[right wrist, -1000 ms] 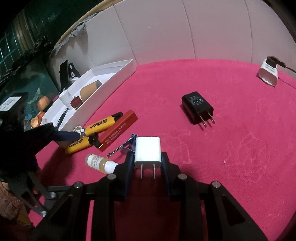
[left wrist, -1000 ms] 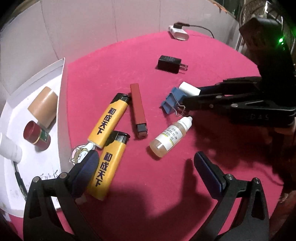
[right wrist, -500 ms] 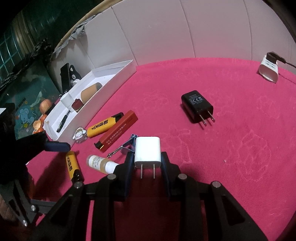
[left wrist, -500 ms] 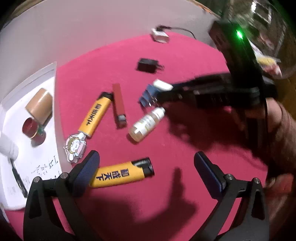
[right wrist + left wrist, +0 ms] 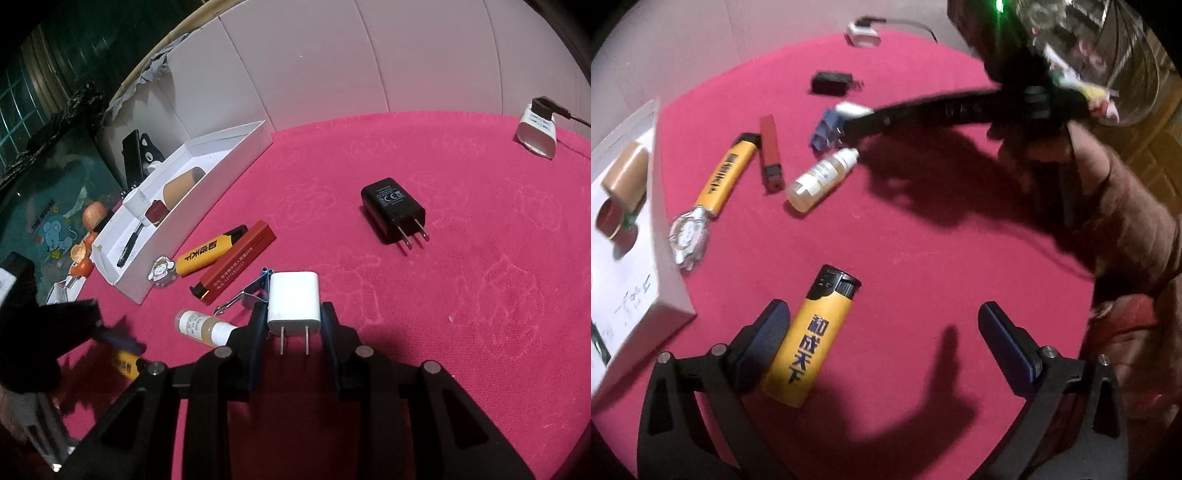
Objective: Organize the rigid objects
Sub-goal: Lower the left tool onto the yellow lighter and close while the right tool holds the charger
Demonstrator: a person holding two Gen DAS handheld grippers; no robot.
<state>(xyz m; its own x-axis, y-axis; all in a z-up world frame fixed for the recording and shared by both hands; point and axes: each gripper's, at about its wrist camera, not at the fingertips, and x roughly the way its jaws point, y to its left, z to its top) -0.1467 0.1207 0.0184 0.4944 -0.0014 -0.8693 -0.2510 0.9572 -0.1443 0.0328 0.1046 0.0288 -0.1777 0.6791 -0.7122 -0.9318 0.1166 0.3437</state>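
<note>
Your right gripper (image 5: 293,325) is clamped on the white charger (image 5: 293,302), prongs pointing back toward the camera, so it is gripped across its flat sides and ready to carry. Your left gripper (image 5: 882,328) stands wide open with nothing held; the yellow lighter (image 5: 812,336) lies against its left finger, low in the frame. The white box (image 5: 207,173) at the upper left looks like the destination.

Each tool was built of black plastic arms studded with silver screws. The left tool (image 5: 882,328) was fitted with 2 ribbed dark-blue pads (image 5: 1008,339). A brown sleeve (image 5: 1123,221) was worn.
</note>
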